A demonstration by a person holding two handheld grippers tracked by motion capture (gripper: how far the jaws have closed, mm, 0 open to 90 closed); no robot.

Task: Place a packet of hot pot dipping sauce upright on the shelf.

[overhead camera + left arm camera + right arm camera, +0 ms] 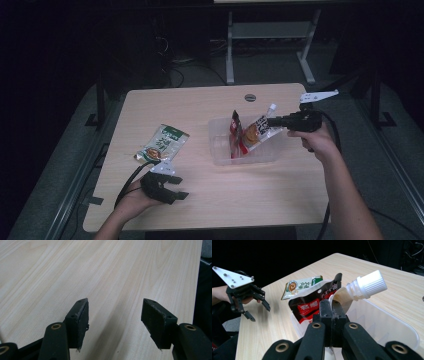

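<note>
Right gripper (332,312) pinches the spouted pouch (258,131) tilted, cap aimed up-right over the tray (220,155); left gripper (172,187) gapes empty.

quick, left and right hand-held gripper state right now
Left hand-held gripper: open, nothing between its jaws, over the bare table.
Right hand-held gripper: shut on the spouted pouch, above the clear tray.

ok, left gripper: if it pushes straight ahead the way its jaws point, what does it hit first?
Probably nothing: the left gripper is open, with bare table ahead as far as its own view shows. Depth is unclear, so it may skim the tabletop.
</note>
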